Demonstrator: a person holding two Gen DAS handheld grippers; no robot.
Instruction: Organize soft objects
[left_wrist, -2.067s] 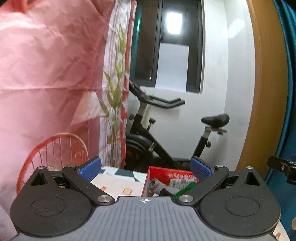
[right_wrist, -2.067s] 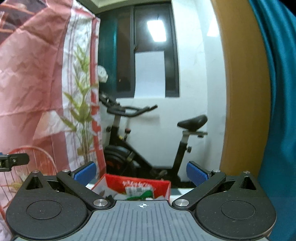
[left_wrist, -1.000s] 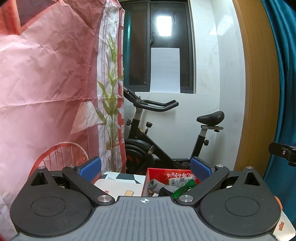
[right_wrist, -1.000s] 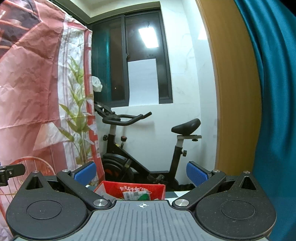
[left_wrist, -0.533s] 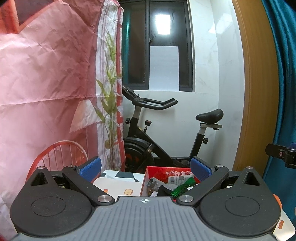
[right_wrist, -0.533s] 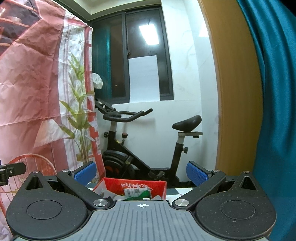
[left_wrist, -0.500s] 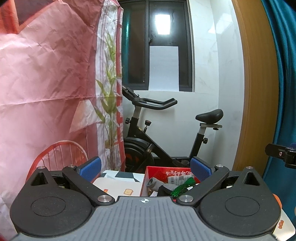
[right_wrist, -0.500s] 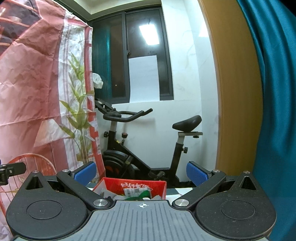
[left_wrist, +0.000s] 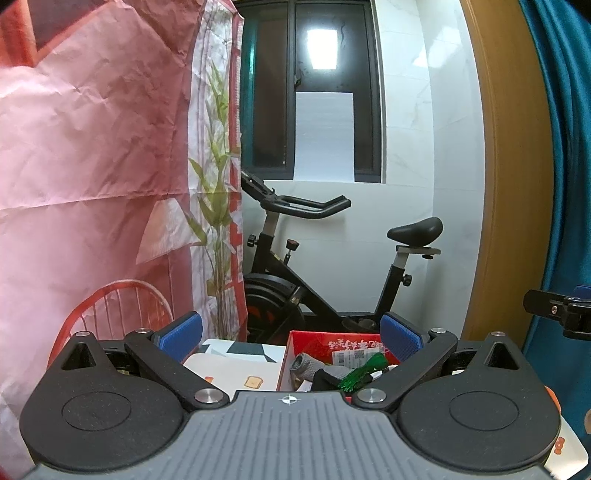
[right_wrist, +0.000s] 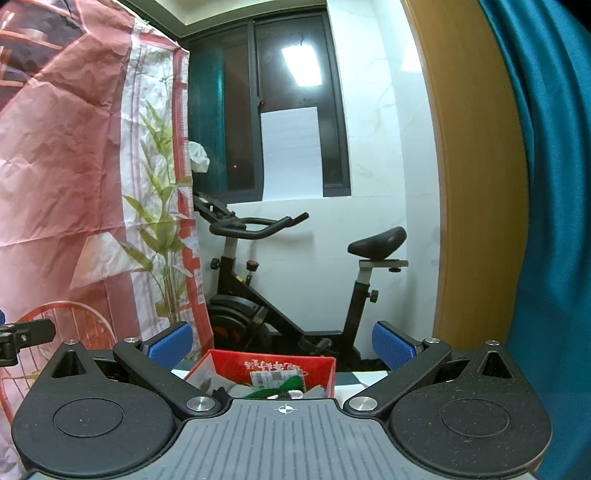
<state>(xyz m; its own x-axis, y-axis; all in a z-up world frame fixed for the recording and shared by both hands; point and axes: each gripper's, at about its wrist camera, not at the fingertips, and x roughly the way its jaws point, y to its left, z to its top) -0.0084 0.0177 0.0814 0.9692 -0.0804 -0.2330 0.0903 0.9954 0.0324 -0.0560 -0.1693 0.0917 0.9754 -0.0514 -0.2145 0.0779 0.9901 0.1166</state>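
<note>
While both tools hang level and well above the work surface, neither has anything between its fingers. The left gripper, black-armed with blue ribbed pads, stands spread wide with only air in the gap, and the right gripper, of the same build, is spread just as wide and empty.

The soft objects sit low in both views, inside a red cardboard box with printed white lettering on its far wall. A rolled grey knitted piece and a green tasselled item lie in it, mixed with other things too hidden by the gripper body to name. The box rests on a white patterned table top, just beside the left gripper's line of sight and straight ahead of the right one.

Judged from here, the main risk is a blind descent: each gripper's own body covers the near part of the box, so a finger could strike the red rim and shove or tip the light box. Tangled pieces may also lift together, and the tassel could snag on a pad.
</note>
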